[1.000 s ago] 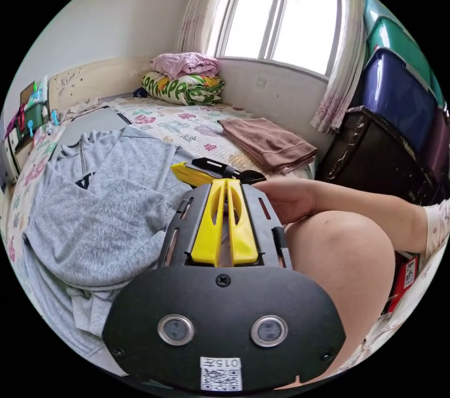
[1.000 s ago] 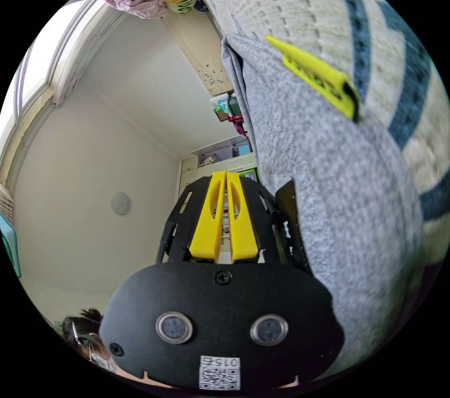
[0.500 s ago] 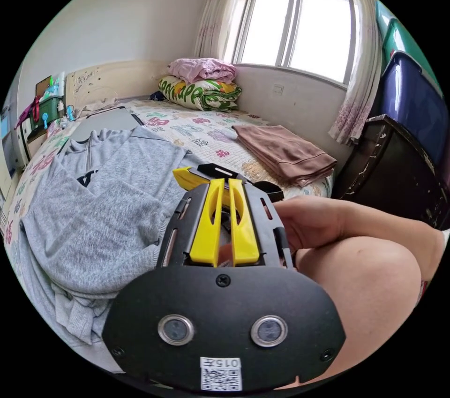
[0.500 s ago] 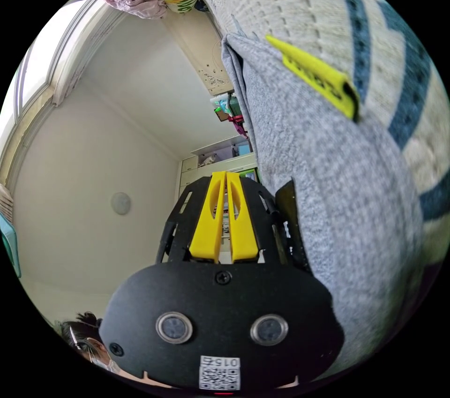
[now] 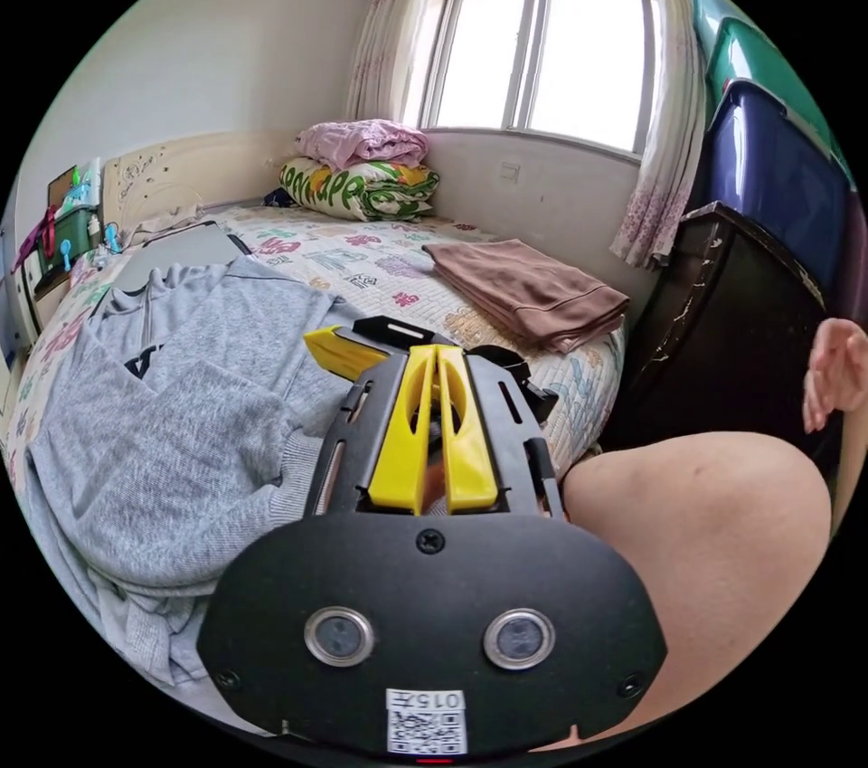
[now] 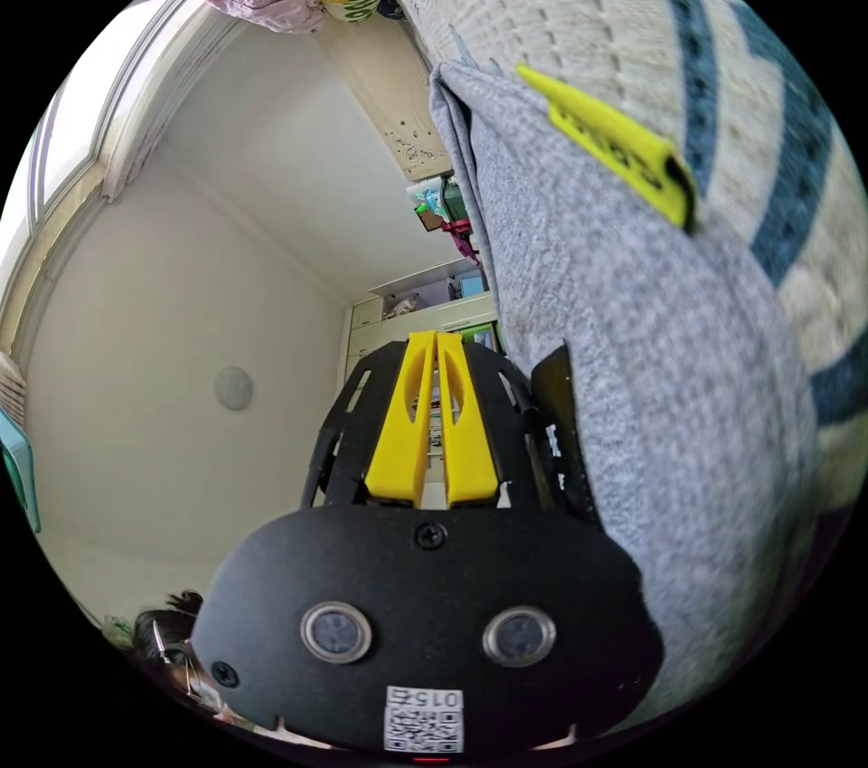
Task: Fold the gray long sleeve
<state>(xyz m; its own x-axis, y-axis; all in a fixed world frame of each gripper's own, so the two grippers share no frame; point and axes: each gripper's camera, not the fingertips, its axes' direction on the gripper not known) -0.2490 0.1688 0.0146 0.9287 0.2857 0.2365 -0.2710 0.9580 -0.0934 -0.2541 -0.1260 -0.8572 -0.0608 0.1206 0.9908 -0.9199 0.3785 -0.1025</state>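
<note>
The gray long sleeve lies on the quilted bed, its sleeves folded in over the body and its collar toward the headboard. My left gripper hovers shut and holds nothing, near the garment's hem. Just beyond it my right gripper rests on the bed by the hem, with no hand on it. In the right gripper view that gripper is shut and lies on its side against the gray fabric. A yellow wedge-shaped piece rests on that fabric; what it is I cannot tell.
A folded brown cloth sits near the bed's corner. Rolled bedding is stacked under the window. A black cabinet with storage bins stands right of the bed. The person's knee and a hand are at right.
The hand that held my right gripper has let go and drawn away to the right. The right gripper has stayed put on the bed. The left view has shifted slightly.
</note>
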